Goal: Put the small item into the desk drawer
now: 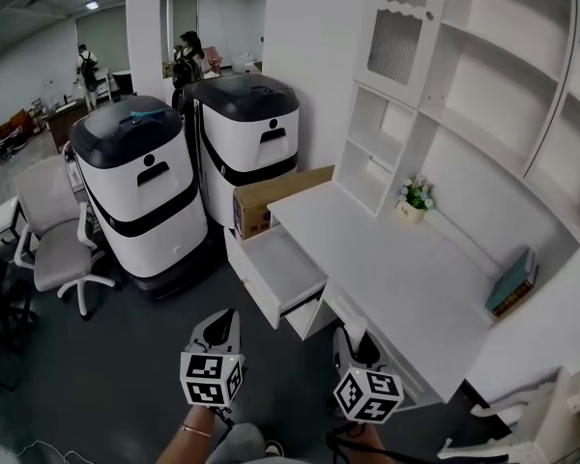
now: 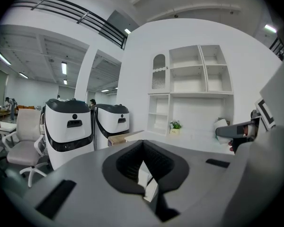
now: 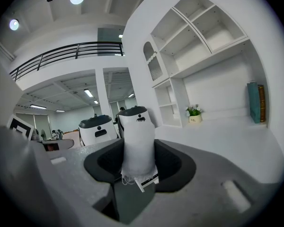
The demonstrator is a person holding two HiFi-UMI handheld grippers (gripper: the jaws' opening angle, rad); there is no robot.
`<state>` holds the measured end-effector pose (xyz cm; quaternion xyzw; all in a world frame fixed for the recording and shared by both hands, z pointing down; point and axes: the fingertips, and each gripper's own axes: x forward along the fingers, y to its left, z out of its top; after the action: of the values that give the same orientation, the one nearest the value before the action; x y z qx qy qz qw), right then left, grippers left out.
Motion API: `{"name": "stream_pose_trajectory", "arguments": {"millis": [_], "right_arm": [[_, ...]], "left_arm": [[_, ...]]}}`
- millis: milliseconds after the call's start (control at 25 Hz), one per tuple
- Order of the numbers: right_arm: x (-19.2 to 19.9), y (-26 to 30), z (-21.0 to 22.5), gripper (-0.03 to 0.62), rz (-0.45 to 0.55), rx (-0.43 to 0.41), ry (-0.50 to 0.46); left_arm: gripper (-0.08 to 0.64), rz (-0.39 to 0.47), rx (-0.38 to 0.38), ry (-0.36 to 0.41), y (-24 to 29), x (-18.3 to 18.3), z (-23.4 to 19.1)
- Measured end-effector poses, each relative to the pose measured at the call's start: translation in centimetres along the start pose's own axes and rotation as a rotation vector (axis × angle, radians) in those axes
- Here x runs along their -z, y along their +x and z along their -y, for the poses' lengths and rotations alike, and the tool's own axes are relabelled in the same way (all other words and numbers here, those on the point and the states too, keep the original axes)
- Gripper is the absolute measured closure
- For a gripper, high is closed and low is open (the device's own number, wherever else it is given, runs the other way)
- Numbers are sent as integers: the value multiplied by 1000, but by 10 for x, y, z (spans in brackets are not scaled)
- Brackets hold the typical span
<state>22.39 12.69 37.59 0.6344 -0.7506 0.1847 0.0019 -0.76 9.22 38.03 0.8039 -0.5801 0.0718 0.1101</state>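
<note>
In the right gripper view, my right gripper [image 3: 138, 167] is shut on a small white wrapped item [image 3: 138, 143] that stands up between its jaws. From the head view that right gripper [image 1: 354, 344] hovers low, off the near front edge of the white desk [image 1: 396, 269]. An open desk drawer [image 1: 282, 271] is pulled out at the desk's left end, with a smaller open drawer [image 1: 305, 315] nearer me. My left gripper [image 1: 219, 329] hangs over the floor to the left of the drawers. Its jaws [image 2: 144, 163] look closed and hold nothing. In the left gripper view the item [image 2: 221, 126] shows at the right.
Two white-and-black machines [image 1: 140, 191] [image 1: 244, 133] stand left of the desk, with a cardboard box [image 1: 271, 199] against it. A flower pot [image 1: 414, 201] and a teal book [image 1: 510, 286] sit on the desk under shelves. An office chair [image 1: 53, 240] is far left.
</note>
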Motion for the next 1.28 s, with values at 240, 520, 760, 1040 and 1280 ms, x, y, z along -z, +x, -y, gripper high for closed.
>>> {"name": "stream_pose_trajectory", "arguments": {"millis": [240, 520, 760, 1040, 1280], "right_arm": [[-2, 35, 8, 410, -7, 29, 5], [-27, 104, 0, 410, 31, 72, 16], [-66, 174, -26, 410, 61, 79, -17], [-84, 253, -42, 410, 58, 121, -14], [-89, 287, -33, 410, 62, 186, -3]], "left_arm": [[561, 36, -30, -28, 42, -10, -21], [561, 58, 41, -10, 117, -40, -50], [561, 75, 76, -18, 179, -81, -90], [561, 50, 118, -36, 247, -97, -140], [561, -1, 168, -45, 293, -91, -155]]}}
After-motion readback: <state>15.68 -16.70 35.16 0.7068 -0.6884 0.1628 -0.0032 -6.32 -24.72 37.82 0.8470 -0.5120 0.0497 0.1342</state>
